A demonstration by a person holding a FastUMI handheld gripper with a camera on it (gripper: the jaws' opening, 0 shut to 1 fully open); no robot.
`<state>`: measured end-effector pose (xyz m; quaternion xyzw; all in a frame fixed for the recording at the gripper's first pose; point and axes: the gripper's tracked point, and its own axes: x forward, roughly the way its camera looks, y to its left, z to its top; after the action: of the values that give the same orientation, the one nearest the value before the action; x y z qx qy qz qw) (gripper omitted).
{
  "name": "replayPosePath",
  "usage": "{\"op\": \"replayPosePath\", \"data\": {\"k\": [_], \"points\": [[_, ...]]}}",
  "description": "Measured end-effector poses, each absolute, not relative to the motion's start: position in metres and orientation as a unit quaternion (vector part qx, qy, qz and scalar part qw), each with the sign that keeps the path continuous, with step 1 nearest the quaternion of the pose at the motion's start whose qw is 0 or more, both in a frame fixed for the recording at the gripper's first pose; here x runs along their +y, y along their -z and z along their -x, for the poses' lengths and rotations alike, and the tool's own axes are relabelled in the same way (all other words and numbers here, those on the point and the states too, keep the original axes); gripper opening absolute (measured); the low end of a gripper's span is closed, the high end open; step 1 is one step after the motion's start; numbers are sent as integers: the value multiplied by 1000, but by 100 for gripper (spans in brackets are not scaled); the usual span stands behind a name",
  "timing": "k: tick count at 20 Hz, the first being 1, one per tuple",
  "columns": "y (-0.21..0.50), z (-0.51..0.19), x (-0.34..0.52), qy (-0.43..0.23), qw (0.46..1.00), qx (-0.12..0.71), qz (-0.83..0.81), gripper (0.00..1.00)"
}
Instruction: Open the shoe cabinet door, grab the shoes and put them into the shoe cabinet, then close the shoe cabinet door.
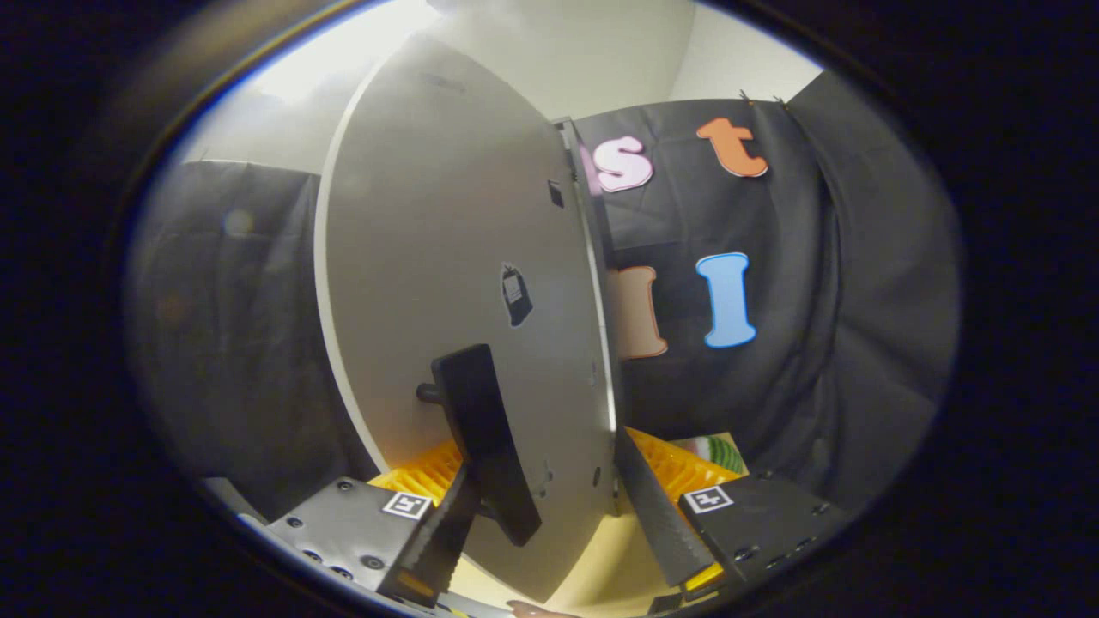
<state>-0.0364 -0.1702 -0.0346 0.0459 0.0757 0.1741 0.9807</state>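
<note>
Just ahead of the camera, the hand-held gripper point(549, 515) has its two fingers spread apart, straddling the edge of the shoe cabinet door point(455, 283). The left finger lies by the door's dark bar handle point(485, 438) on the front face, the right finger on the far side of the edge. Whether the pads actually press on the panel cannot be told. The door is a smooth, matte, pale board with a thin white edge band and a small dark sticker point(515, 294) midway up. It appears to stand swung out edge-on, so this looks like either the opening or the closing step. Beneath the door, ribbed yellow-orange plastic point(678, 468) sits on a pale worktop point(601, 558). Beyond hangs creased black cloth point(824, 326). I cannot make out any shoes here.
</note>
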Motion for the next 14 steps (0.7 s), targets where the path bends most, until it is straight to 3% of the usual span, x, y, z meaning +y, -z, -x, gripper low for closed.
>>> {"op": "replayPosePath", "data": {"k": [9,14], "points": [[41,26,-89,-221,971,68,-52,88],[47,4,-32,-217,973,59,-51,92]]}}
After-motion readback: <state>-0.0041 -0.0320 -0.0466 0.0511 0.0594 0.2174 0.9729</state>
